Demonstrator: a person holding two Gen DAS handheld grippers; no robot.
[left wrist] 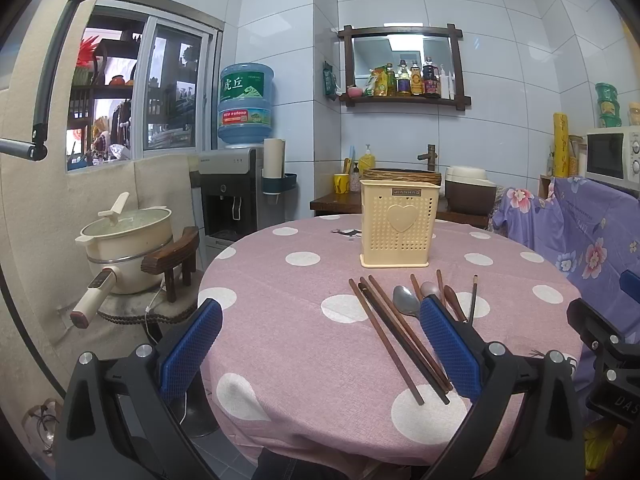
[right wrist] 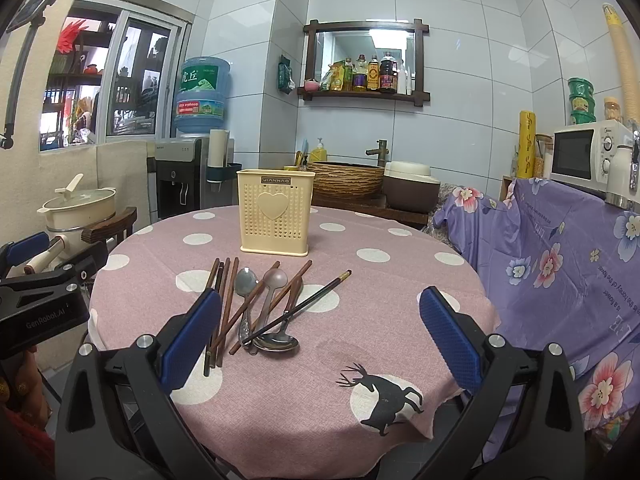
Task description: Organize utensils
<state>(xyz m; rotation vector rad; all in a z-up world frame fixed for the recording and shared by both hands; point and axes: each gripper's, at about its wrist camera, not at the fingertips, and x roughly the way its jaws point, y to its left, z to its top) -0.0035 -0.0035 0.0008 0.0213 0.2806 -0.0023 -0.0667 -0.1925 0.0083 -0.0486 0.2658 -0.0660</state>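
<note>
One cream perforated plastic utensil holder [right wrist: 276, 213] stands mid-frame on the pink polka-dot tablecloth [right wrist: 400, 292], contents hidden by its walls. Brown wooden chopsticks [left wrist: 394, 330] and metal spoons [right wrist: 262, 312] lie piled below it, partly hidden by blue pads. Left gripper [left wrist: 320, 350] and right gripper [right wrist: 320, 338]: jaws spread wide, holding nothing.

- I see a pink polka-dot woven tablecloth [right wrist: 360, 320], matt and slightly coarse, printed with a dark deer.
- The cream perforated plastic utensil holder [right wrist: 275, 216] looks smooth with a soft sheen; its heart emblem is moulded.
- The brown wooden chopsticks [left wrist: 396, 336] read as matt, with a fine grain.
- One grey metal spoon [right wrist: 245, 282] is dull; the larger steel spoon [right wrist: 276, 342] shines like a mirror.
- The pale translucent plastic spoon [right wrist: 276, 279] looks frosted.
- My left gripper [left wrist: 320, 344] and right gripper [right wrist: 320, 336] show blue rubbery pads [right wrist: 448, 338] with a knurled texture on matt black plastic frames.
- The white wall tiles [right wrist: 460, 80] are glossy.
- The purple floral cloth [right wrist: 560, 264] drapes smoothly.
</note>
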